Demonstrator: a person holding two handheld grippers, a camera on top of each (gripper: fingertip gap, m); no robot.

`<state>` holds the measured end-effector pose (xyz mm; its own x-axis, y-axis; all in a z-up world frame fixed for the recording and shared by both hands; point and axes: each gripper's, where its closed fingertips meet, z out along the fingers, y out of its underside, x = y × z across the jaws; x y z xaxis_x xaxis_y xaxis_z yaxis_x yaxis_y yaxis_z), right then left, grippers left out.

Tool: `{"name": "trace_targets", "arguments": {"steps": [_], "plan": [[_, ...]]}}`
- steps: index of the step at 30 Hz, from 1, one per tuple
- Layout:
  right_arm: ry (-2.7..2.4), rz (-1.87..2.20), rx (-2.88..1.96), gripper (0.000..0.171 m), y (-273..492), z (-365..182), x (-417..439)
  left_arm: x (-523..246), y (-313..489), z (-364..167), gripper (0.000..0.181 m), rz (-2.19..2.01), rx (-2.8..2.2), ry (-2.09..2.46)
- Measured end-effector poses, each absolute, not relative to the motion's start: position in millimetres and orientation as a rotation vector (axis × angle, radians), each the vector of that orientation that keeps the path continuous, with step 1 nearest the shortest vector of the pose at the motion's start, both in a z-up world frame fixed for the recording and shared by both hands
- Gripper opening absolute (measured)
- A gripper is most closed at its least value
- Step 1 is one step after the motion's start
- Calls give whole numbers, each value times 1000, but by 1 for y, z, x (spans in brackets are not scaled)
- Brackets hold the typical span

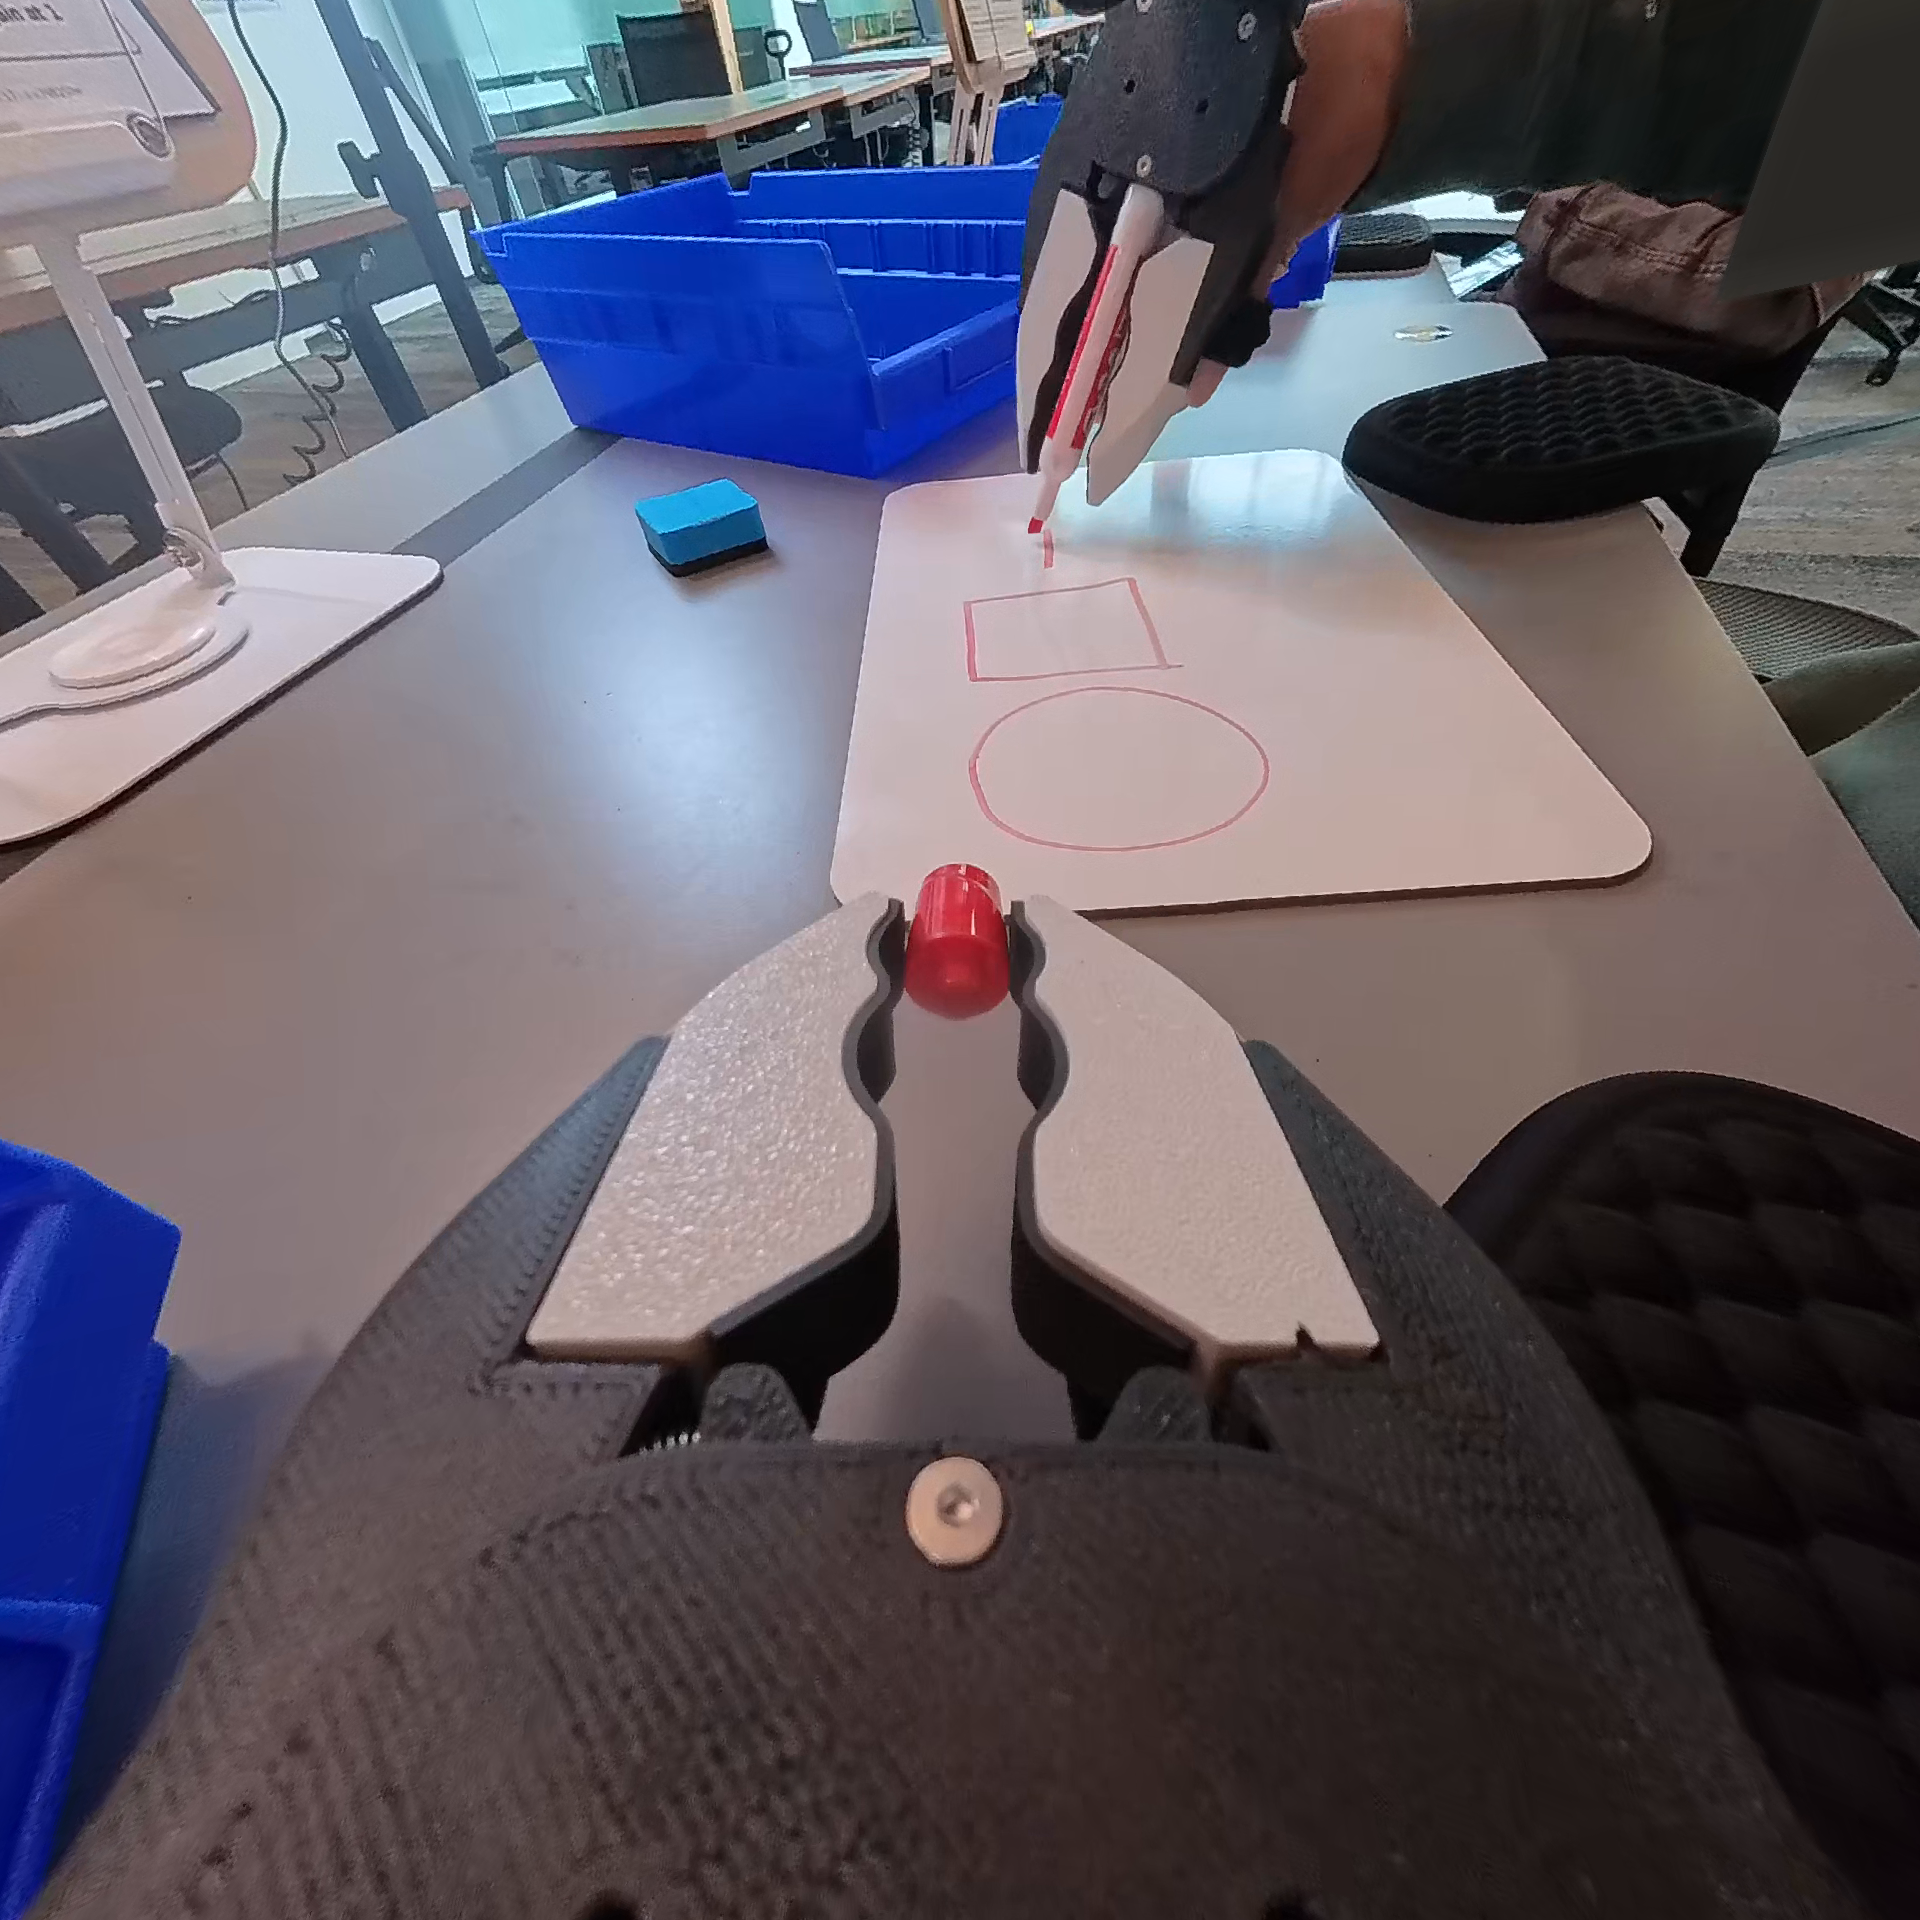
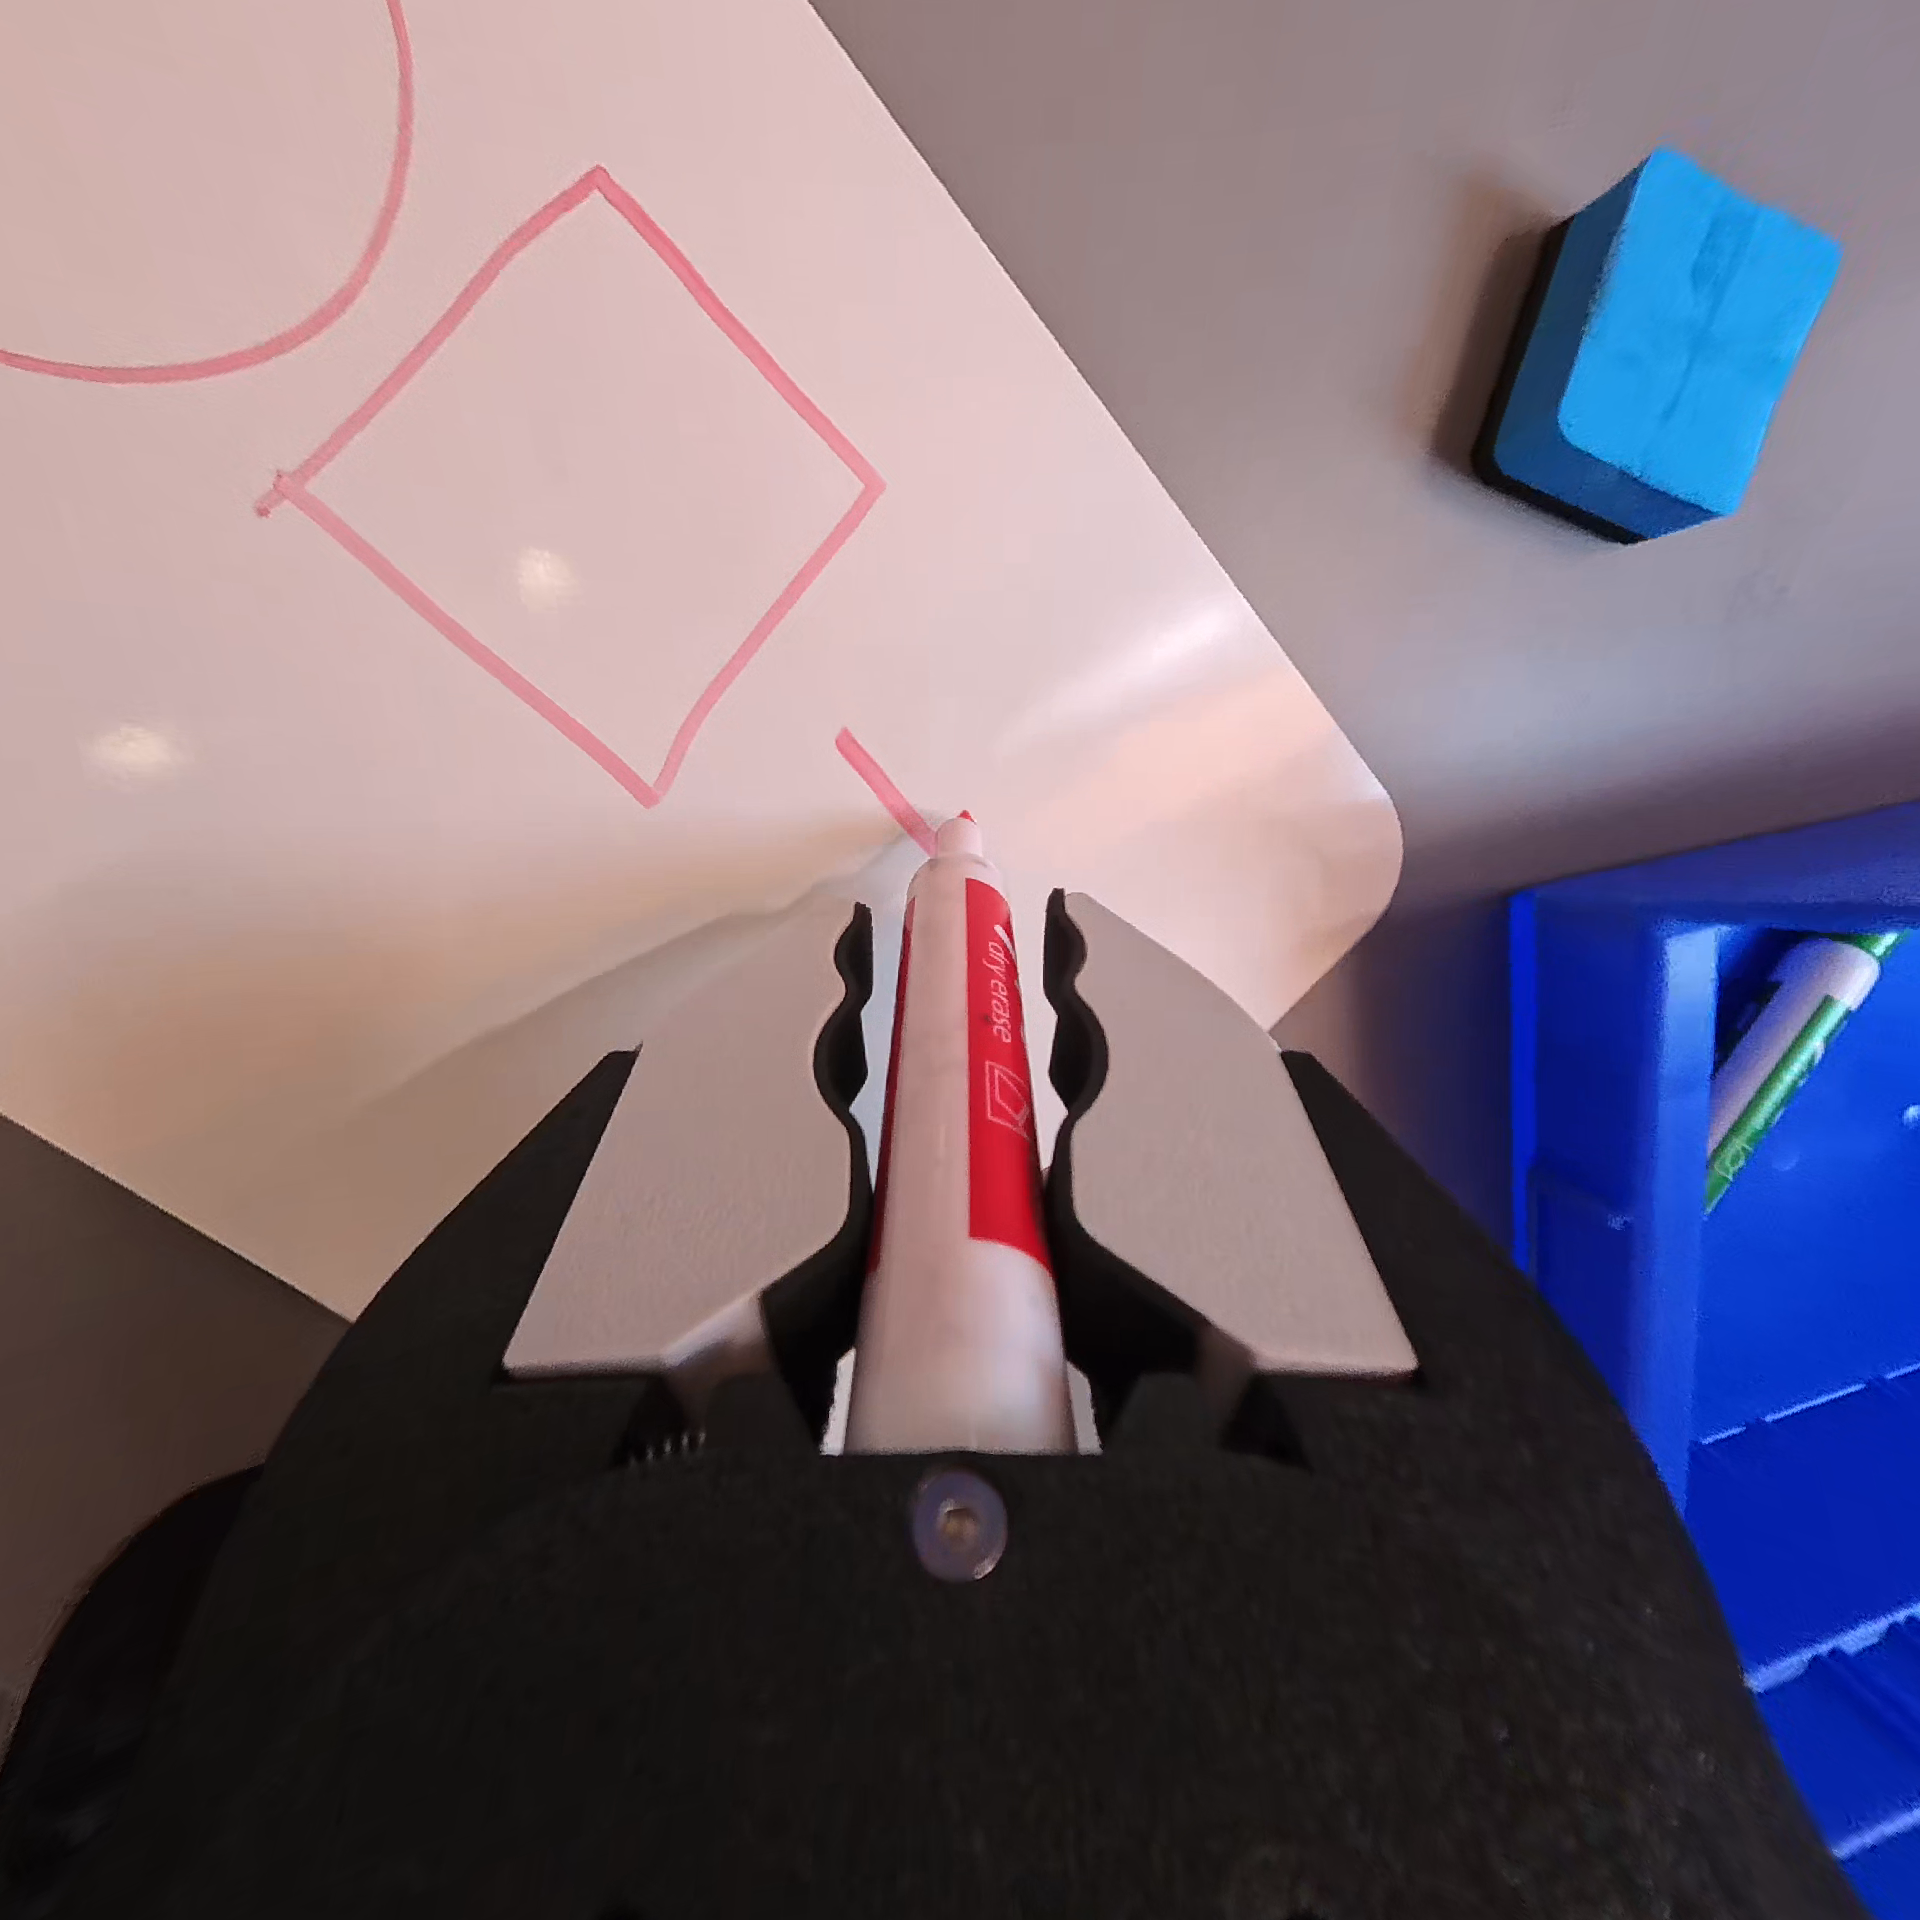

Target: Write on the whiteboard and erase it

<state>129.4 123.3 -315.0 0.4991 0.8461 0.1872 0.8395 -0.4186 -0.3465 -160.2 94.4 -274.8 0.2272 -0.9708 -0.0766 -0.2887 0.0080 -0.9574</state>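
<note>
An office of desks lies behind a grey table [image 1: 520,831], and the whiteboard [image 1: 1403,727] lies flat on it. The board carries a red circle [image 1: 1119,770], a red square [image 1: 1065,629] and a short fresh stroke [image 2: 878,779]. The right gripper [image 2: 961,914] is clenched on the red marker [image 2: 961,1091], tip at the stroke's end; whether it actually touches the board is hard to tell. To draw well, keep the pressure light and even, the marker steeply tilted, and stay clear of the board's near corner. The left gripper [image 1: 956,914] grips the red cap [image 1: 956,951] off the board. The blue eraser [image 2: 1652,343] waits beside the board, near the blue bin [image 1: 779,312].
</note>
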Motion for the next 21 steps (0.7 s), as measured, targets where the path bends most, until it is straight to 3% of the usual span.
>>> {"name": "trace_targets", "arguments": {"steps": [21], "plan": [[-1447,5,-2372,33,105,-320,137,-160,94,-276,19,-845,-1489,1256]]}}
